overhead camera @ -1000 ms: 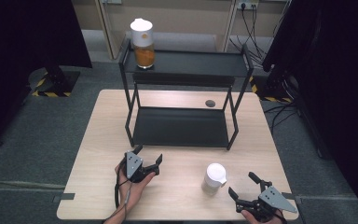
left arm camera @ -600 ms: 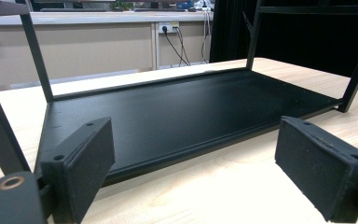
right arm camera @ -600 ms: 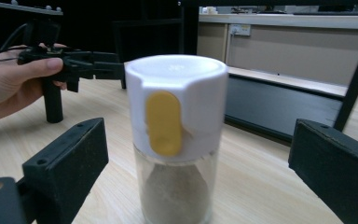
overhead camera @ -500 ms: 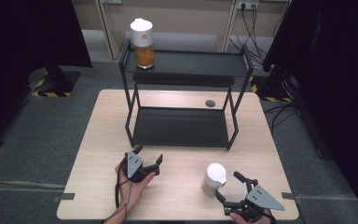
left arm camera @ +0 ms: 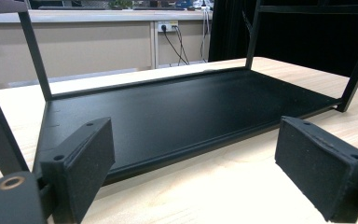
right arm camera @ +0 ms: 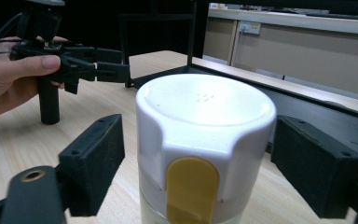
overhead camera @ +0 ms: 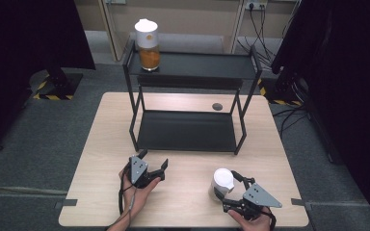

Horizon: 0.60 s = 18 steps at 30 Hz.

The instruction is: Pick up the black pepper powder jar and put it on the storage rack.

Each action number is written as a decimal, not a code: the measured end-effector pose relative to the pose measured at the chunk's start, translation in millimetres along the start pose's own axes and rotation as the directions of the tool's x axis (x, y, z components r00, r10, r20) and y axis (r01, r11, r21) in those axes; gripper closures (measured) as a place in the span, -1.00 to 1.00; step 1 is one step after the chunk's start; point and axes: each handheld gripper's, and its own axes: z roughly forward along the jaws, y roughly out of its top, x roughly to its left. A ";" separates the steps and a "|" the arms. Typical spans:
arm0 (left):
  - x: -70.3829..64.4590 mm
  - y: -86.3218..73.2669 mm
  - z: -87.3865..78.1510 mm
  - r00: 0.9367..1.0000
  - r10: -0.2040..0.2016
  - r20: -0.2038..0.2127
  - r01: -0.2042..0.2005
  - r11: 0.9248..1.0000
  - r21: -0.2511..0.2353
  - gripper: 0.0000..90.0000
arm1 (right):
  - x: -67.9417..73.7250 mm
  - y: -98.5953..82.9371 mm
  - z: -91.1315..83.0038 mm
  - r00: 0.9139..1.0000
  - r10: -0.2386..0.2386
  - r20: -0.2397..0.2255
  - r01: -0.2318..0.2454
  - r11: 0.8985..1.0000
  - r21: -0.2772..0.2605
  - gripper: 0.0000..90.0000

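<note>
On the surface near its front edge, we have our right hand-held gripper spread around the white-lidded jar, not yet gripping; next we must close squarely on it.

You have almost nothing legible to go by here. The white-lidded jar standing between the jaws of your right hand-held gripper carries a small embossed mark on top of its lid, but in the right gripper view it is too faint to make out as letters or a logo. Its yellow tab bears no print that you can read. The jar with orange contents on the top shelf of the black rack shows a pale spot on its lid, too small to tell. The yellow-and-black hazard striping on the floor beyond your tabletop is a warning marking, without words.
</note>
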 end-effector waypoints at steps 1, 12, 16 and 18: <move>0.0 0.0 0.0 1.000 0.000 0.000 0.000 1.000 0.000 -0.75 | 0.2 -0.2 1.0 1.000 0.000 0.001 0.000 1.000 0.002 -0.55; -0.2 0.4 0.5 1.000 0.005 0.002 -0.005 1.000 0.002 -0.75 | -1.4 -1.1 6.8 1.000 0.001 -0.005 -0.001 1.000 0.015 -0.34; -0.7 0.1 0.4 1.000 0.009 0.002 -0.009 1.000 0.000 -0.75 | -2.6 -1.5 6.5 1.000 0.013 -0.010 -0.013 1.000 0.013 -0.32; -0.9 -0.1 0.3 1.000 0.011 0.002 -0.011 1.000 -0.001 -0.75 | -1.9 -1.7 6.5 1.000 0.018 -0.007 -0.018 1.000 0.012 -0.32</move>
